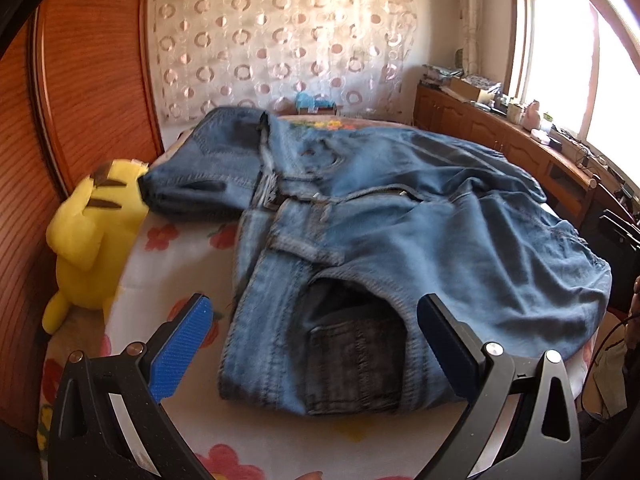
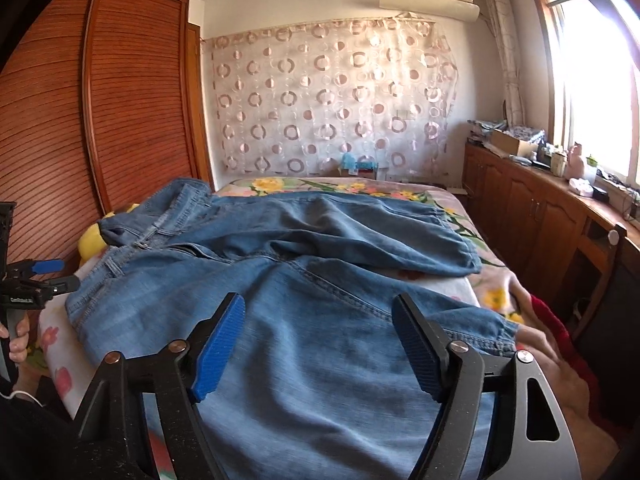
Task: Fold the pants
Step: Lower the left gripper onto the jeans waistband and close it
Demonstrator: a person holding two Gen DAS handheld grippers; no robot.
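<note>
Blue denim pants (image 1: 400, 240) lie spread on a bed with a floral sheet (image 1: 180, 256). In the left wrist view the waistband and a dark back pocket (image 1: 352, 364) are near me. My left gripper (image 1: 312, 312) is open and empty, just above the waist end. In the right wrist view the pants (image 2: 320, 280) stretch across the bed, both legs pointing right. My right gripper (image 2: 320, 320) is open and empty over the near leg. The left gripper also shows at the left edge of the right wrist view (image 2: 52, 276).
A yellow plush toy (image 1: 92, 240) sits at the bed's left edge beside a wooden wardrobe (image 1: 80, 80). A wooden cabinet (image 2: 540, 216) with clutter runs under the window on the right. A patterned curtain (image 2: 332, 100) hangs behind the bed.
</note>
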